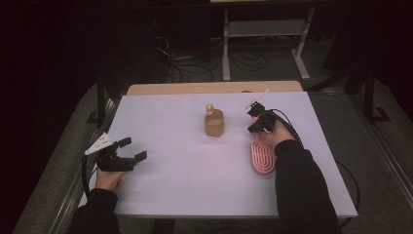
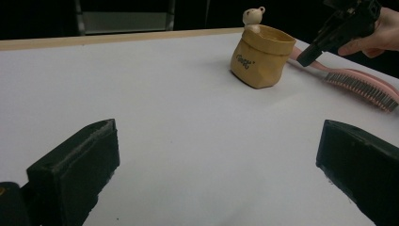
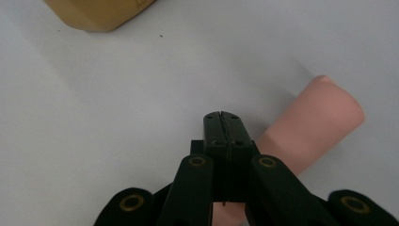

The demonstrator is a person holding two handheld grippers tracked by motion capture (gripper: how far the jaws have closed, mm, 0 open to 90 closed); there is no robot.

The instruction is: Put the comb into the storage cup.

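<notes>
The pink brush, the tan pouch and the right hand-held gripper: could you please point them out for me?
pink brush (image 1: 263, 158), high view, on its ribbed head.
tan pouch (image 2: 259, 60), left gripper view, on its front wall.
right hand-held gripper (image 3: 222, 123), right gripper view, at its closed fingertips.

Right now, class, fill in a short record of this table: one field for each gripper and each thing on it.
surface: white table top
left gripper: jaws wide open, nothing between them, at the near left of the table
right gripper: jaws shut on nothing, tips above the brush handle
hairbrush: pink, lying flat to the right of the pouch, handle pointing away from the person
pouch: tan, upright, open top, mid-table
figure: small, cream, seen just behind the pouch's rim
</notes>
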